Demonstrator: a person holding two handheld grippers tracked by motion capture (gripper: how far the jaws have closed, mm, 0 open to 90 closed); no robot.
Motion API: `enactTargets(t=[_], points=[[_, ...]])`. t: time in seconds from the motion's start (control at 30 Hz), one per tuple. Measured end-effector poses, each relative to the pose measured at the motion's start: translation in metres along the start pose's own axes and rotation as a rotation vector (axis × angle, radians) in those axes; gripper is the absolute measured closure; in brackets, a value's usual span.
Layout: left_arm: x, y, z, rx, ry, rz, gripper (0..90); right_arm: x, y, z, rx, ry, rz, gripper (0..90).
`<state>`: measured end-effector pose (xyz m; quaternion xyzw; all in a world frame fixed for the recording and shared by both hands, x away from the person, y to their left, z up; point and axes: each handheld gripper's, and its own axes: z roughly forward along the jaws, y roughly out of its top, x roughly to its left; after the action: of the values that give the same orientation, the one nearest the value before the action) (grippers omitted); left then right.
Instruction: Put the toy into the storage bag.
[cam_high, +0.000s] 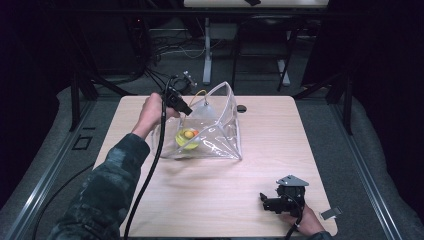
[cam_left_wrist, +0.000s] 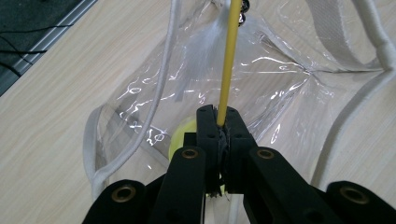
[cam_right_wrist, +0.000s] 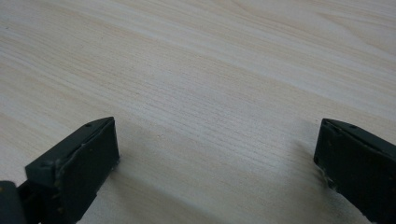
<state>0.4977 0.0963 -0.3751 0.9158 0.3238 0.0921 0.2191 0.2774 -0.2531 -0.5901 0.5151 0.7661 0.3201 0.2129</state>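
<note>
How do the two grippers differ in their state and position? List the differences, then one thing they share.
The left gripper is shut on a yellow cord; the right gripper is open and empty. The left is at the clear bag; the right is over the bare table. Both have black jaws.

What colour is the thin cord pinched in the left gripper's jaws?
Yellow. The cord shows best in the left gripper view, running up from the left gripper.
</note>
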Motion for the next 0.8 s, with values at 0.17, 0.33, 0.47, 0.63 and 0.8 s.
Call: enactTargets(t=[0.17, 0.33, 0.47, 0.63, 0.8], points=[[-0.001, 0.000, 0.006, -0.002, -0.002, -0.006, 88.2, 0.000, 0.000, 0.000, 0.001, -0.002, -0.001, 0.0], [-0.002, 0.000, 0.012, 0.002, -0.009, -0.011, 88.2, 0.000, 0.000, 0.000, 0.001, -0.001, -0.001, 0.0], [-0.002, -0.001, 0.016, 0.004, -0.014, -0.014, 88.1, 0.000, 0.000, 0.000, -0.001, 0.000, 0.000, 0.0], [-0.001, -0.003, 0.020, -0.004, -0.013, -0.034, 87.9, 0.000, 0.000, 0.000, -0.007, 0.004, 0.005, 0.0], [0.002, -0.007, 0.026, 0.007, -0.014, -0.044, 87.8, 0.001, 0.000, 0.002, -0.028, 0.007, 0.024, 0.0]])
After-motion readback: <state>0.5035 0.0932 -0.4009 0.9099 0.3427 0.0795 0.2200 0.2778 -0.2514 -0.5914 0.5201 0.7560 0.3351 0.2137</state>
